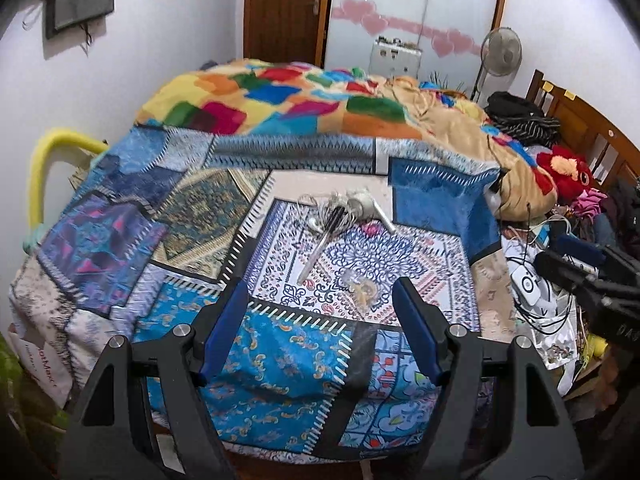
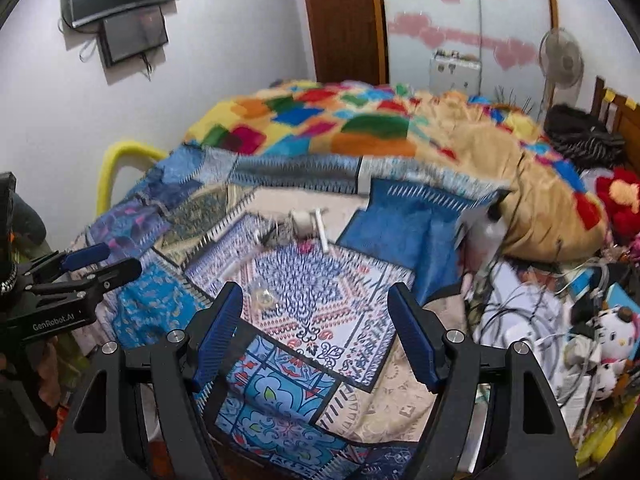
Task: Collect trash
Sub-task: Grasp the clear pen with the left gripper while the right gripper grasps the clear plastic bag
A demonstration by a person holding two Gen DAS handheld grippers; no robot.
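Both sets of jaws stood wide apart with nothing between them. The left gripper (image 1: 320, 320) hung over the near edge of a bed covered by a blue patchwork bedspread (image 1: 288, 364), its blue pads (image 1: 224, 332) framing the patterned cloth. The right gripper (image 2: 316, 328) was just beside it and likewise empty, and it showed at the right edge of the left wrist view.

The trash lay on the white-and-blue panel in the middle of the bedspread. A small crumpled clear wrapper (image 1: 362, 286) with something yellowish in it sat nearest, just ahead of the left gripper's right finger. Farther back lay a long clear plastic strip (image 1: 316, 256), touching a tangled heap of wrappers (image 1: 334, 210) and a white cup (image 1: 366, 205) on its side. A multicoloured blanket (image 1: 288, 100) was bunched behind them.
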